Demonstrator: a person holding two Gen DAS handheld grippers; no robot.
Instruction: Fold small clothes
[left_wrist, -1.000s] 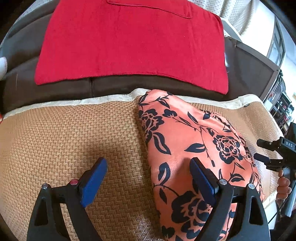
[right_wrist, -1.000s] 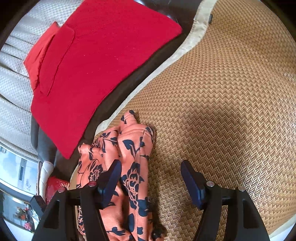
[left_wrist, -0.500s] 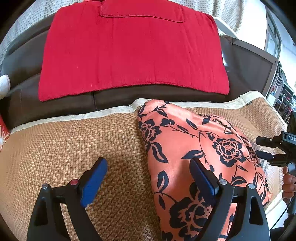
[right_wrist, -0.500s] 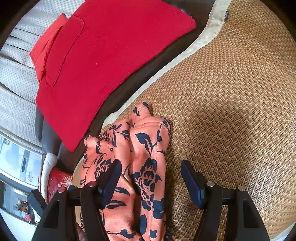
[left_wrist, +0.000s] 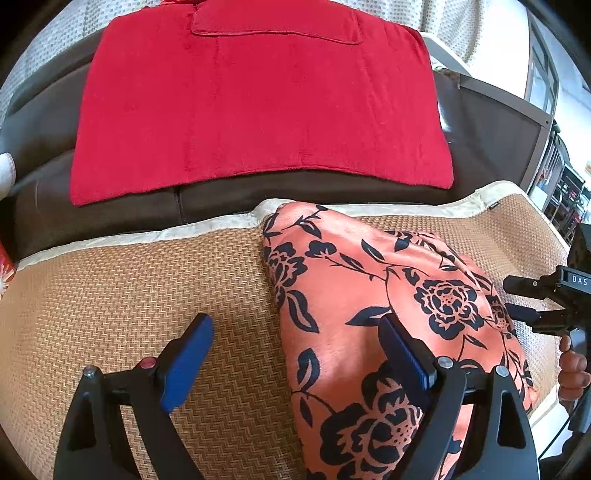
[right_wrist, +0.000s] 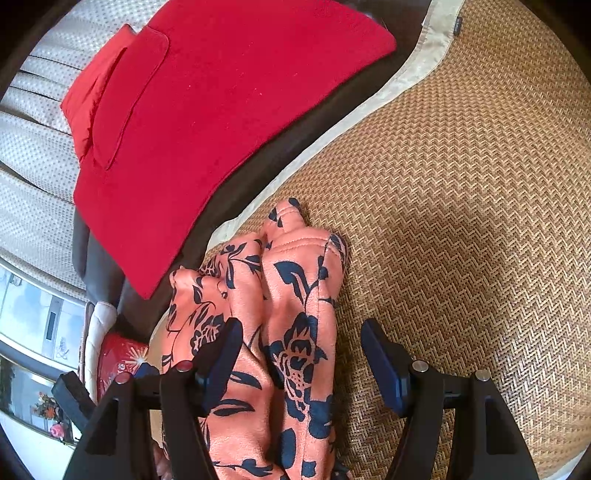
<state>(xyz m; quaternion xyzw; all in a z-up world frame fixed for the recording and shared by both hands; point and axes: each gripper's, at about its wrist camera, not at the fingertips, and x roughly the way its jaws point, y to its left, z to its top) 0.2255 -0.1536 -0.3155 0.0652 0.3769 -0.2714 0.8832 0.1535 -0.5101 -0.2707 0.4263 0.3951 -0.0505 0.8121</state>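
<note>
Left wrist view: the left gripper (left_wrist: 297, 354) is shown with its blue-padded jaws spread wide and nothing held between them. One pad is seen over the bare woven mat (left_wrist: 129, 291), the other over the orange floral garment (left_wrist: 369, 295). The garment is laid on the mat as a bunched, elongated heap, with its far tip reaching the mat's cream border (left_wrist: 207, 227). Beyond that border, a dark brown sofa cushion (left_wrist: 110, 218) is visible, and a red towel (left_wrist: 258, 110) is spread flat across it. At the edge of the view, on the side of the garment away from the bare mat, the right gripper (left_wrist: 543, 299) and the hand (left_wrist: 572, 373) holding it are partly seen.

Right wrist view: the right gripper (right_wrist: 297, 356) is likewise shown with its jaws parted and empty. The garment (right_wrist: 295, 295) is seen lying between and below the two pads, its stitched hem pointed toward the mat's border (right_wrist: 388, 88); whether either pad touches the cloth cannot be told. The mat (right_wrist: 461, 221) extends bare to one side of the garment. The red towel (right_wrist: 221, 110) is seen past the border, with a red pillow (right_wrist: 92, 96) beside it against a pale dotted backrest (right_wrist: 33, 177).
</note>
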